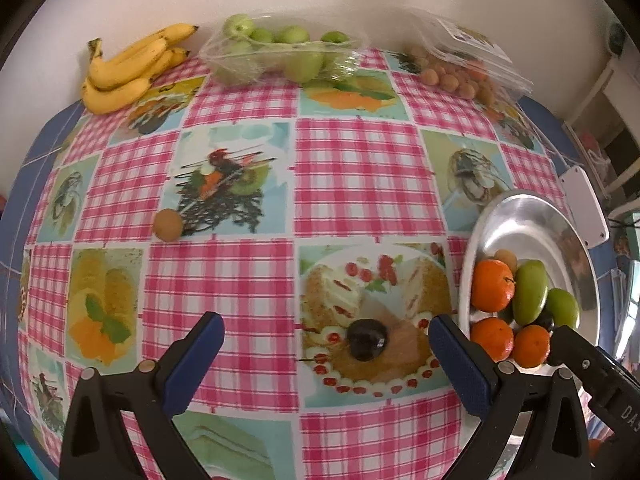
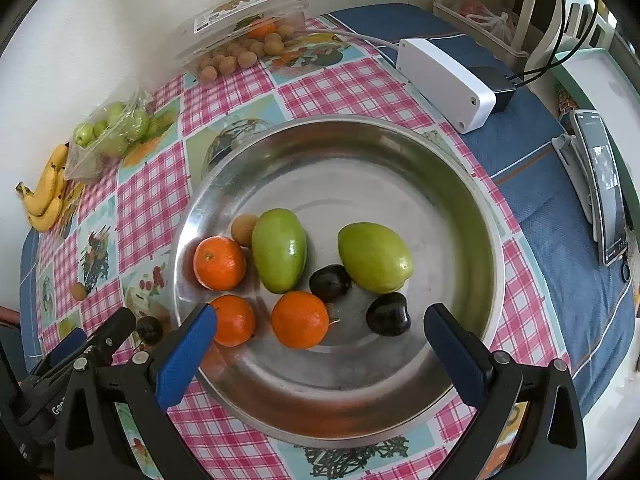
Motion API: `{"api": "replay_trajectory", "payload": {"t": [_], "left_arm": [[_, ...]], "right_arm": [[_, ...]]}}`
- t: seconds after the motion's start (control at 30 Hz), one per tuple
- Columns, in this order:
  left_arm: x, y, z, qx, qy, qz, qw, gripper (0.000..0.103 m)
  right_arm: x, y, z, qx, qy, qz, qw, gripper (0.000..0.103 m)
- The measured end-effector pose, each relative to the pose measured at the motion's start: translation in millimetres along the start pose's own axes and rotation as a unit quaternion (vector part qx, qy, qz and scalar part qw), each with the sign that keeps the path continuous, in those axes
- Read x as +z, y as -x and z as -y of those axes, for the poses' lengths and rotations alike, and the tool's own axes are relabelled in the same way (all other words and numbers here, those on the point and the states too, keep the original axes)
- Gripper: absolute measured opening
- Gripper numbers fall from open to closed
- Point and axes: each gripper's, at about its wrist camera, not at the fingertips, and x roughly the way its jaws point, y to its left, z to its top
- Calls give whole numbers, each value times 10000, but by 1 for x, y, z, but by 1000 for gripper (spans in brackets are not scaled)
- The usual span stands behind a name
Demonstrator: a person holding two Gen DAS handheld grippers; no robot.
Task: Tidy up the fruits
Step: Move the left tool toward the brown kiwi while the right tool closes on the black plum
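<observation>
A steel bowl [image 2: 360,184] holds three oranges [image 2: 219,263], two green mangoes [image 2: 279,255], two dark plums [image 2: 388,314] and a longan [image 2: 243,229]. My right gripper [image 2: 320,332] hangs over the bowl's near side, jaws wide open, pressing on nothing. In the left wrist view a third dark plum [image 1: 367,339] lies on the checked tablecloth just ahead of my open left gripper [image 1: 326,344], between its finger lines and nearer the right one. A loose longan [image 1: 168,225] lies farther left. The bowl [image 1: 532,224] stands at the right.
Along the wall lie bananas [image 1: 128,68], a clear bag of green fruit [image 1: 280,54] and a clamshell box of longans [image 1: 460,68]. A white box [image 2: 444,80] with a cable and a phone on a stand [image 2: 604,184] sit on the blue cloth right of the bowl.
</observation>
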Motion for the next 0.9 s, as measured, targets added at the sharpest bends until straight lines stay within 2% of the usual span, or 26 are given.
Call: {"api": "replay_trajectory", "payload": {"t": [0.27, 0.5, 0.63, 0.9], "left_arm": [[1, 7, -45, 311, 386, 126, 9987, 103], [0, 15, -100, 474, 962, 175, 9941, 103], [-2, 16, -126, 381, 1275, 155, 9910, 103], [-4, 20, -166, 490, 1721, 149, 9837, 103]], "right_arm": [[-3, 5, -22, 64, 211, 12, 9998, 103], [-8, 8, -50, 129, 467, 30, 9988, 103], [-11, 8, -67, 186, 600, 33, 9980, 103], [-19, 11, -98, 325, 831, 41, 9960, 103]]}}
